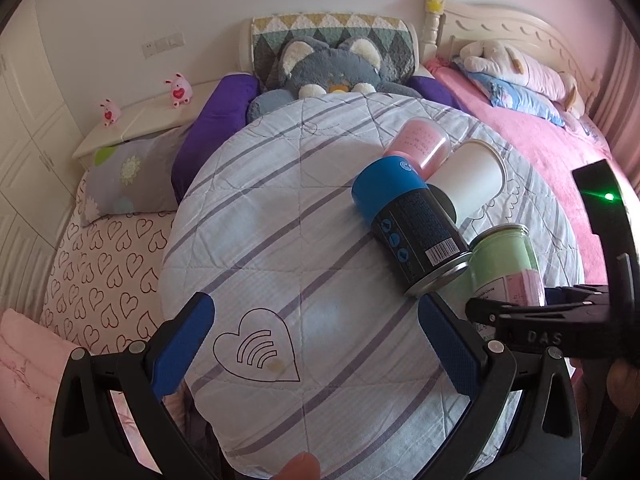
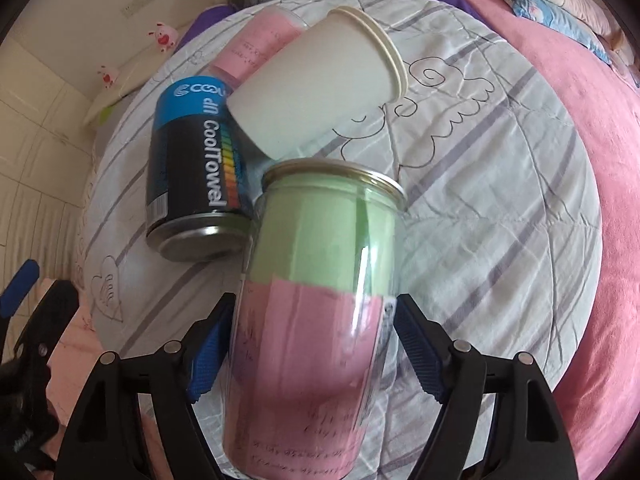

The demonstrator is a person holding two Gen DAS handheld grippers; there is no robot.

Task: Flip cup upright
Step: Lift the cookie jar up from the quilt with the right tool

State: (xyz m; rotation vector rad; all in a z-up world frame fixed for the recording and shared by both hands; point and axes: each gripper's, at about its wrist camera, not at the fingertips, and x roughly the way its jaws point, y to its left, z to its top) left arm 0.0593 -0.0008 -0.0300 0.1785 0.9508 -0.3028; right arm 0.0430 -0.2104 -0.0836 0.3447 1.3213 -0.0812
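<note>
Right tongs around the green jar, paper cup lying on its side behind

Left wrist view: left gripper (image 1: 316, 344) hangs released over the quilt (image 1: 248, 216), idle. Right wrist view: right gripper (image 2: 308, 344) brackets the green-and-pink jar (image 2: 320, 280), though true clench I cannot tell; lifting it may nudge the CoolTowel can (image 2: 192, 172) or roll the white cup (image 2: 316, 92) resting against both, off the soft quilt

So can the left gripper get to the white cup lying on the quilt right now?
Probably not directly. The left gripper is open over bare quilt, but the blue and black can lies between it and the white cup, and the right gripper with the green jar crowds that side.
</note>
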